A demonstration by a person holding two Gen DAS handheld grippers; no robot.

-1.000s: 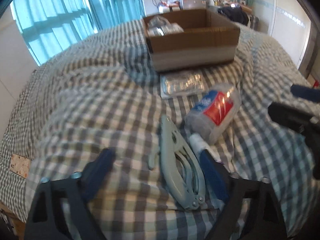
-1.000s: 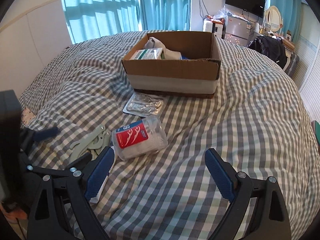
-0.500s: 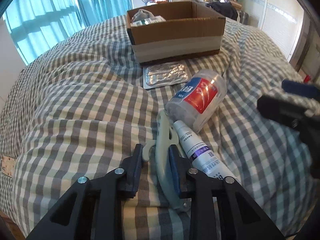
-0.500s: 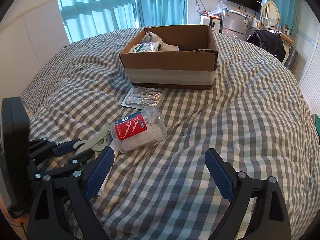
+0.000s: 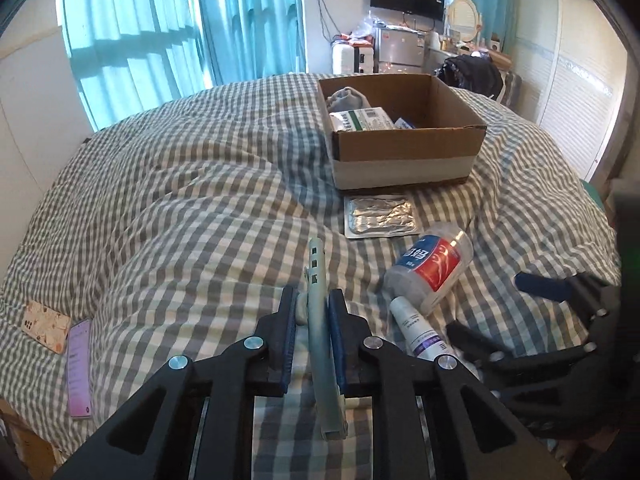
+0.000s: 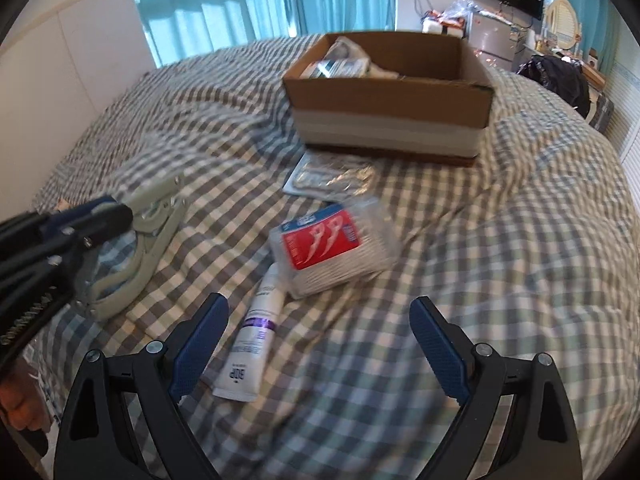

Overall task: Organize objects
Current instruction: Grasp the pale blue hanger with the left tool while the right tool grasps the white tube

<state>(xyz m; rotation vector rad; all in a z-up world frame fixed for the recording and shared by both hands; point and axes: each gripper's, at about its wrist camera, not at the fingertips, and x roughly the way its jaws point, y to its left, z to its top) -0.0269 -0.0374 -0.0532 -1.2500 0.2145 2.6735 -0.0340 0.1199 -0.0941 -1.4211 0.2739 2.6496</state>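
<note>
My left gripper [image 5: 313, 300] is shut on a pale grey-green hand tool with looped handles [image 5: 320, 320] and holds it lifted above the checked bed cover; it also shows in the right wrist view [image 6: 148, 236]. My right gripper [image 6: 320, 320] is open and empty, just above a white tube with a purple band [image 6: 256, 340]. A clear cotton-swab tub with a red and blue label [image 6: 332, 248] lies beyond the tube. A silver blister pack [image 5: 380, 216] lies in front of the open cardboard box [image 5: 404, 160], which holds a few packets.
A pink phone [image 5: 78, 368] and a patterned card [image 5: 44, 326] lie at the bed's left edge. Blue curtains, a fridge and a TV stand behind the bed. The right gripper shows at the right of the left wrist view [image 5: 560, 320].
My left gripper closed on the hand tool and lifted it off the bed. My right gripper moved forward toward the tube and the swab tub.
</note>
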